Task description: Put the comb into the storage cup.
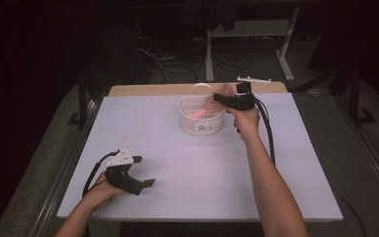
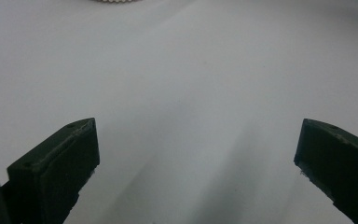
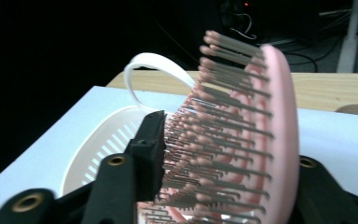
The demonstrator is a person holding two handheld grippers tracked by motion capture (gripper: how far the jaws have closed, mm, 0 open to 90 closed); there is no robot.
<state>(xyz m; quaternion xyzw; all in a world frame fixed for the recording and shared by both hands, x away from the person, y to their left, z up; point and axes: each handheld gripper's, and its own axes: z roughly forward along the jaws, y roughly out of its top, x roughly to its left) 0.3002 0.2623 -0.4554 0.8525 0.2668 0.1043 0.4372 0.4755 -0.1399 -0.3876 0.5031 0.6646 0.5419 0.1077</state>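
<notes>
**Hairbrush going into the basket**

The right gripper (image 1: pixel 227 98) has its jaws about the pink hairbrush (image 3: pixel 261 140), head up, handle down inside the white basket (image 1: pixel 187 111); whether the pads press it I cannot tell; next, I judge, let go fully and lift away; the left gripper (image 1: pixel 145 170) rests released on the table (image 1: pixel 202 173)

Clearance check: near table open, far centre blocked.

Between my left gripper (image 1: pixel 143 171) and the white basket (image 1: pixel 201 121) the white table (image 1: pixel 187 182) lies bare; I can sweep across it freely. The basket stands near the far edge, its handle loop (image 3: pixel 156 70) arched upright over the rim. The pink hairbrush (image 3: pixel 256 135) tilts in the basket's mouth between the jaws of my right gripper (image 1: pixel 227 97), closing off that opening from the right.
</notes>
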